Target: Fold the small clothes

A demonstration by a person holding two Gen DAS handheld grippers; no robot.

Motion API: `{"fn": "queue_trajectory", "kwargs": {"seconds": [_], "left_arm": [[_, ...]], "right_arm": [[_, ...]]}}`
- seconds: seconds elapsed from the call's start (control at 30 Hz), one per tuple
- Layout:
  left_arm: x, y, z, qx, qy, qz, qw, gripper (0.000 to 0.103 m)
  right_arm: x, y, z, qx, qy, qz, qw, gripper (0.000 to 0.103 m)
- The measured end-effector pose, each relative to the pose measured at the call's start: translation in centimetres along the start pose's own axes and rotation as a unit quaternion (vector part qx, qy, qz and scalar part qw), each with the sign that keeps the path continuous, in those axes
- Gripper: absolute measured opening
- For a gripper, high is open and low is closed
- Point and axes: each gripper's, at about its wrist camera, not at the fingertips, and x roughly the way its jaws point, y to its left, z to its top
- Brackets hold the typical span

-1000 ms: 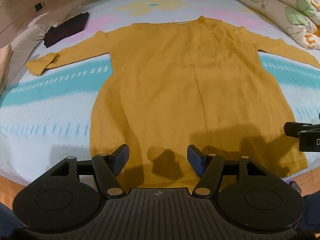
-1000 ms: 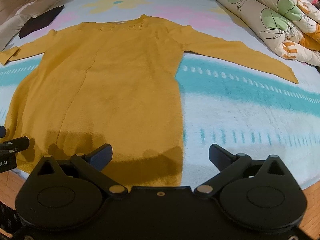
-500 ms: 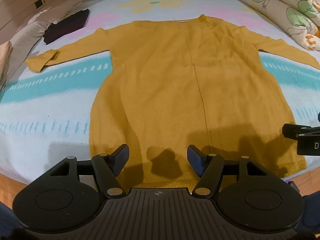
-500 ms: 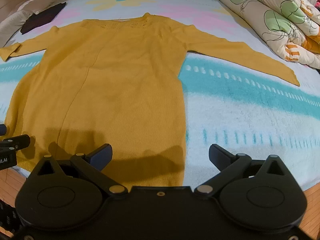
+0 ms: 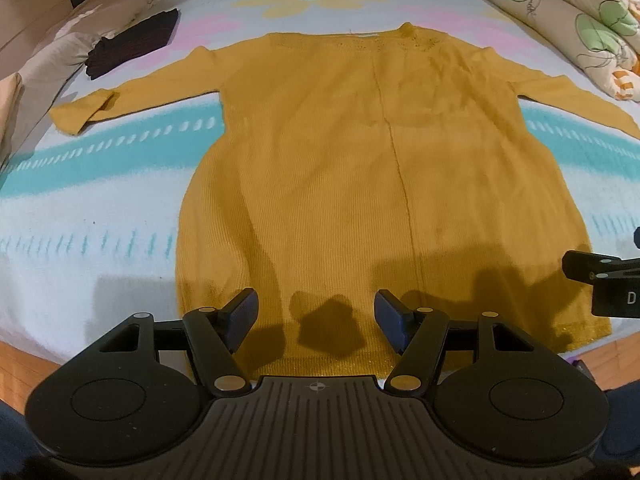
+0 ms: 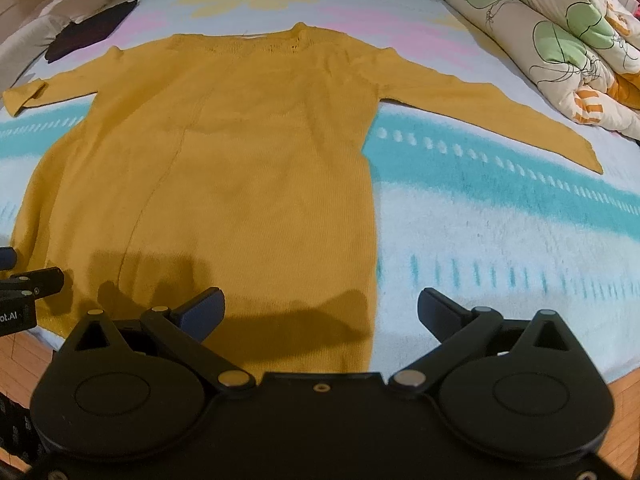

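A yellow sweater [image 5: 360, 168] lies spread flat on the bed [image 5: 80, 240], sleeves out to each side, ready for folding. The left gripper [image 5: 316, 312] hangs over its hem, jaws released and empty. The right gripper [image 6: 320, 312] straddles the hem's right corner, jaws also wide and holding nothing.

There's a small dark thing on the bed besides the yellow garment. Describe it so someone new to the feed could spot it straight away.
Start from the bed with its pastel blanket, where the mustard sweater lies spread flat. Follow the sweater's sleeve with the turned-back cuff outward, then look beyond it toward the far corner beside the pale pillow. There lies a folded dark cloth, the only near-black item on the blanket.
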Motion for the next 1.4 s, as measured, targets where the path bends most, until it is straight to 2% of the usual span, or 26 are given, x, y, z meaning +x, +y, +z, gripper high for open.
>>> {"fn": "queue_trajectory", "kwargs": {"seconds": [0.3,0.47,0.63,0.8,0.97,1.1,1.17,1.23,1.33,1.4], "left_arm": [[0.2,0.1,0.1,-0.003,0.005,-0.001,1.0,0.063],[0.3,0.1,0.2,-0.004,0.008,0.001,1.0,0.063],[0.4,0.1,0.2,-0.004,0.008,0.004,1.0,0.063],[0.3,0.1,0.3,-0.005,0.008,0.01,0.9999,0.063],[0.4,0.1,1.5,0.002,0.008,0.039,0.9992,0.063],[0.0,0.0,3.1,0.009,-0.001,0.047,0.9988,0.063],[-0.7,-0.3,4.2,0.02,-0.023,0.049,0.9984,0.063],[-1.4,-0.4,5.4,0.02,-0.035,0.049,0.998,0.063],[-2.3,-0.2,7.8,0.007,-0.049,0.03,0.9984,0.063],[-2.9,-0.2,9.4,0.003,-0.066,0.036,0.9972,0.063]], "right_arm": [[0.1,0.3,-0.1,-0.006,0.002,-0.003,1.0,0.102],[0.4,0.6,0.1,-0.015,0.014,-0.018,1.0,0.102],[0.2,0.8,0.2,-0.022,0.008,-0.028,0.999,0.102],[0.6,0.9,0.6,-0.028,0.025,-0.048,0.998,0.102],[-0.2,0.0,1.0,-0.001,-0.007,-0.032,0.999,0.102],[-0.9,-0.9,1.9,0.015,-0.034,-0.052,0.998,0.102],[-1.0,-1.4,2.6,0.034,-0.033,-0.04,0.998,0.102],[-1.2,-2.3,3.2,0.069,-0.033,-0.01,0.997,0.102],[-1.3,-3.9,4.7,0.086,-0.008,0.038,0.996,0.102],[-1.7,-5.2,5.7,0.08,-0.01,0.036,0.996,0.102]]}}
